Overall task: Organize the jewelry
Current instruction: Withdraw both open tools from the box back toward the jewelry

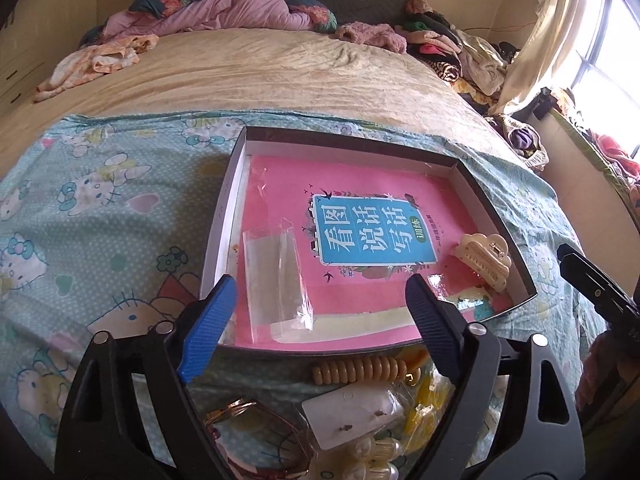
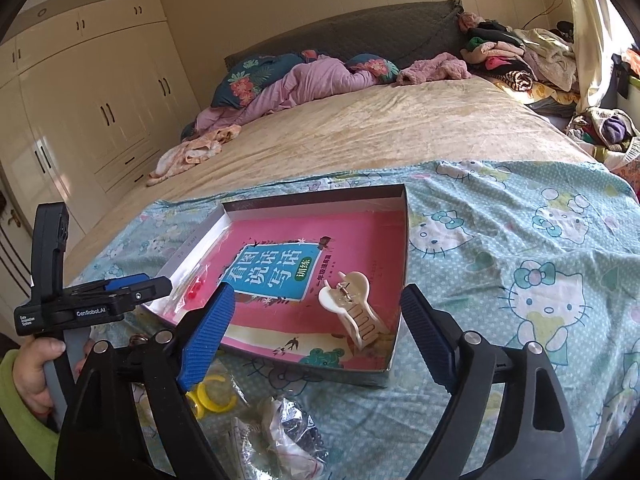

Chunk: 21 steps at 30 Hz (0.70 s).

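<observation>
Clutter of bracelets and packets lies before the box.

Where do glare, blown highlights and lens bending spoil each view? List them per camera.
Left wrist view: the bright window is blown out at right; the clear plastic bag in the shallow cardboard box catches glare; the box edges bow under fisheye distortion. Right wrist view: sunlight washes out the pale curtain at upper right; the cream wardrobe curves; dark vignette rings the corners.

A: The box?
B: Matt cardboard, with a glossy pink book inside.
A: The clip?
B: Smooth cream plastic. The sheet is printed cloth, and the bag is clear shiny plastic.
</observation>
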Tool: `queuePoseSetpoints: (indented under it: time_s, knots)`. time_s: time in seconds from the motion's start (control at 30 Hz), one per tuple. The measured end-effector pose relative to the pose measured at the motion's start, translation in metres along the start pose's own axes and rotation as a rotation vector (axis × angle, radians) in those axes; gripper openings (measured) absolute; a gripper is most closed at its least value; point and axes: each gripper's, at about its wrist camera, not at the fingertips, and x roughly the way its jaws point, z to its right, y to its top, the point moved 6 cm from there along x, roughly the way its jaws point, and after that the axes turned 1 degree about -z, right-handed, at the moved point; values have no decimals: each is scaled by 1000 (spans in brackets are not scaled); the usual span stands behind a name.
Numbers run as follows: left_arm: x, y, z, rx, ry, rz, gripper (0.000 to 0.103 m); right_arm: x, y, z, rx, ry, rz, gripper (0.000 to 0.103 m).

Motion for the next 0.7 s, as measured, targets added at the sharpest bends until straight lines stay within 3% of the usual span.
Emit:
queuePoseSetpoints:
  time_s: [0.03, 0.17, 0.7]
  knots:
    - [-3, 0, 0, 0, 3, 5, 91, -2, 0, -1, -2, 0, 3, 85]
    - [-17, 2, 1, -2, 0, 27, 93, -11, 3, -6, -12, 2, 17, 86]
    - [-60, 5, 4, -7, -14, 99, 93, -50, 14, -29, -63, 21, 84, 88]
